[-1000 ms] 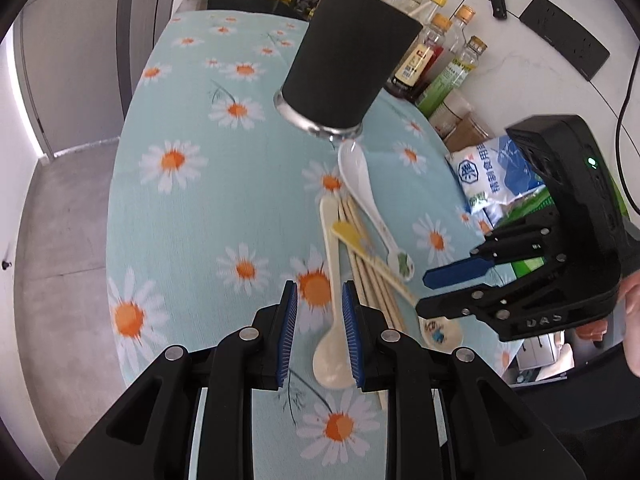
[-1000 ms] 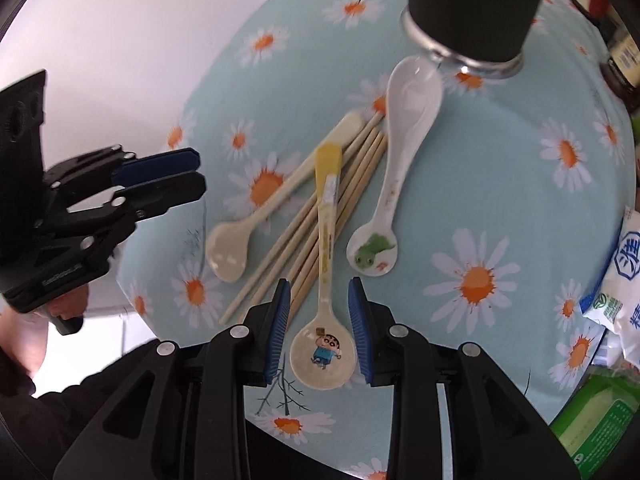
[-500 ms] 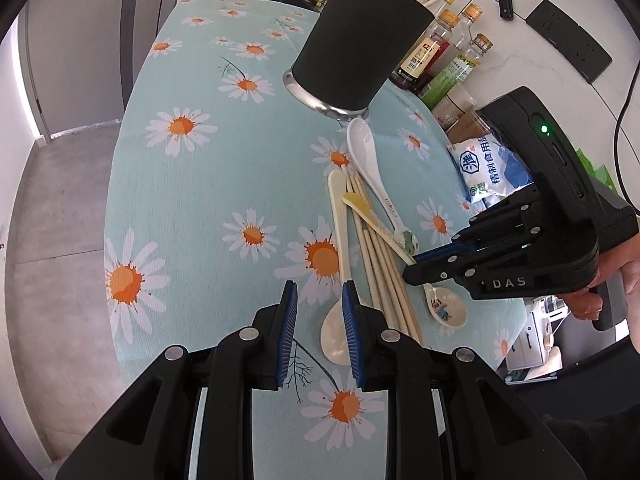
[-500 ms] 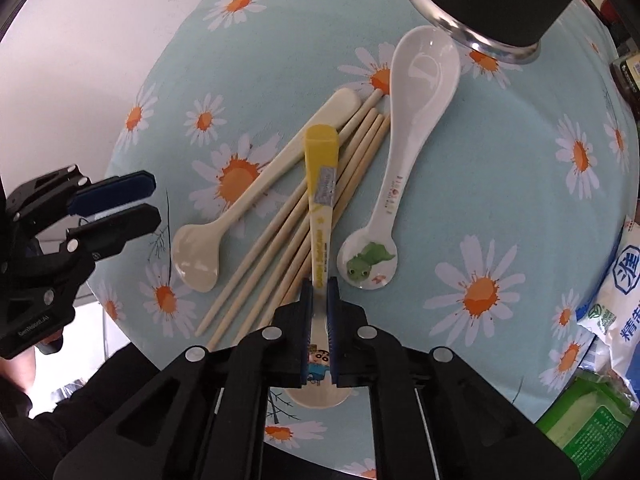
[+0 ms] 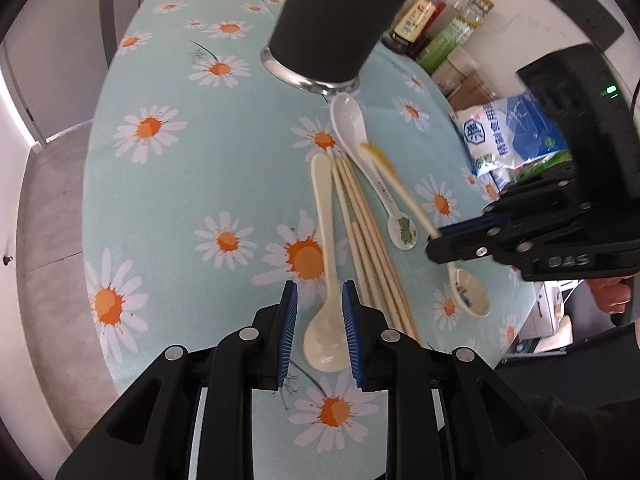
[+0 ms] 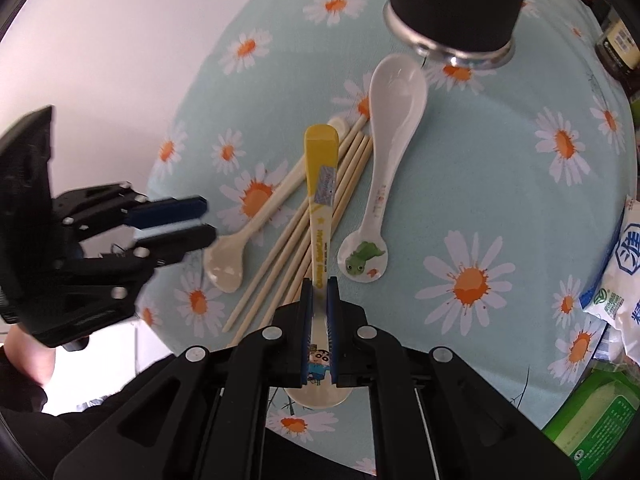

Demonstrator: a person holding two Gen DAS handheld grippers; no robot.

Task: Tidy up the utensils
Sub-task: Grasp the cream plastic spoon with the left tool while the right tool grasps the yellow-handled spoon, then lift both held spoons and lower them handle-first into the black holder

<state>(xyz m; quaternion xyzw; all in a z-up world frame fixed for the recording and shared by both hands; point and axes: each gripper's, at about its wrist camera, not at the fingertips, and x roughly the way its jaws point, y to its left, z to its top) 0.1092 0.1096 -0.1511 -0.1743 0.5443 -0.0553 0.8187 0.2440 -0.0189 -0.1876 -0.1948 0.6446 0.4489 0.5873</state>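
My right gripper is shut on the yellow-handled cartoon spoon and holds it lifted above the table; it shows in the left wrist view with the spoon tilted in it. My left gripper is open, its fingers either side of the cream spoon, and shows at the left of the right wrist view. Beside it lie several wooden chopsticks and a white frog spoon. The black utensil holder stands at the far end.
The table has a pale blue daisy cloth. Sauce bottles and a salt bag stand at the right edge behind the utensils. The floor drops away on the left.
My right gripper shut on the cartoon spoon's handle and lifted it off the chopsticks. My left gripper moved forward so that its open fingers straddle the cream spoon.
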